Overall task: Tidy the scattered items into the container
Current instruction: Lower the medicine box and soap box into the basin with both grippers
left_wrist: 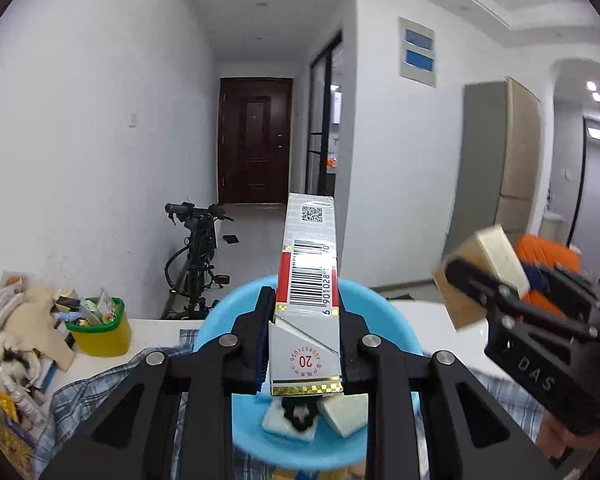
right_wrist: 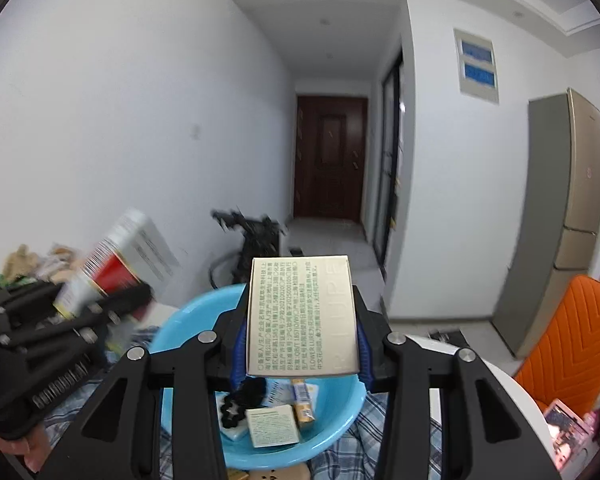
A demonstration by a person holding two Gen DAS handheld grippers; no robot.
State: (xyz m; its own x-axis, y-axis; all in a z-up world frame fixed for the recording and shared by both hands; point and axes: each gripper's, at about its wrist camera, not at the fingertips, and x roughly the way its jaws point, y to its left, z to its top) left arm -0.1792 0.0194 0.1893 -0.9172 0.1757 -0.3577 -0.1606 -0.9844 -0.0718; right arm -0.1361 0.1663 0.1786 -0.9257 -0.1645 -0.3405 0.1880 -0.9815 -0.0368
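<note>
Left tongs [left_wrist: 304, 344] pinching red-white carton [left_wrist: 308, 280], right tongs [right_wrist: 302, 340] pinching beige box [right_wrist: 302, 316], both mid-frame over blue basin [right_wrist: 180, 320]; light, stiff, crushable cardboard, best gripped across flat sides.

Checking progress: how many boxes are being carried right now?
2: a barcoded white box in the left tool, a beige box in the right tool.

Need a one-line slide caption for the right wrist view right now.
Right gripper clamps a cream box above the blue basin, already holding small boxes.
</note>
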